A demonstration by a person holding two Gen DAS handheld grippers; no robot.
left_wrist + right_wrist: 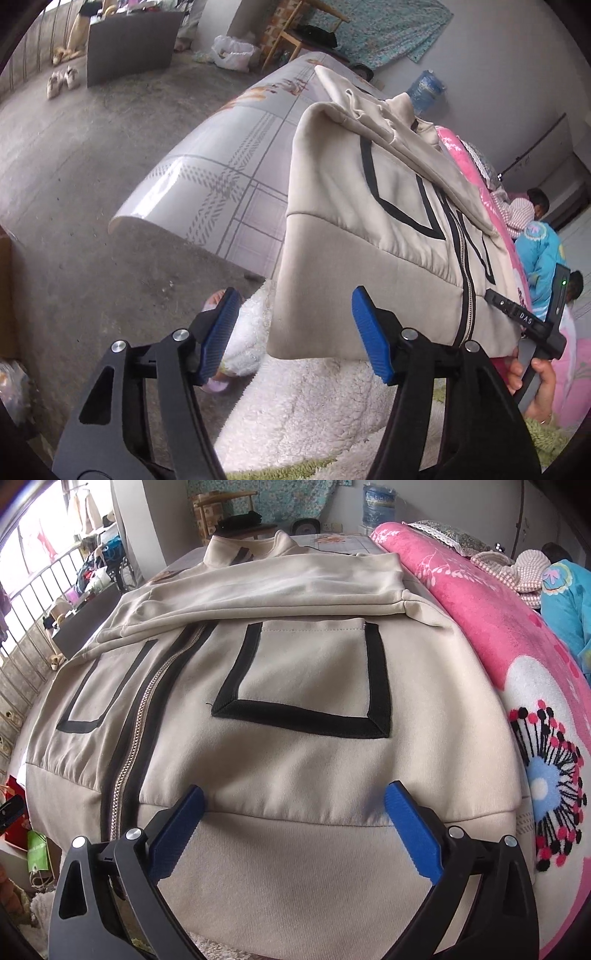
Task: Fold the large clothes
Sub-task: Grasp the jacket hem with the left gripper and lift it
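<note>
Nearest the left hand-held gripper [293, 334], white fleece [317, 402] covers the low foreground, with bare concrete floor [74, 192] to its left. The jaws stand apart with the jacket's hem corner just in front of them, not pinched. The right hand-held gripper [295, 830] gapes wide over the hem band, gripping nothing; a hand [535, 384] holds its black body in the left view.

The jacket [295, 738] lies flat on the bed [236, 192], on a grey checked sheet, hem nearest, collar farthest. It is beige, zipped up the front, with black-outlined square pockets either side of the zip [142, 716]. Both sleeves are folded across the chest. A pink flowered blanket [491, 638] lies just beside its right edge.

Farther off stand a wooden chair [295, 33], a white plastic bag [232, 51] whose contents I cannot tell, shoes [62, 79] on the floor, and a railing [44, 602] by the window.
</note>
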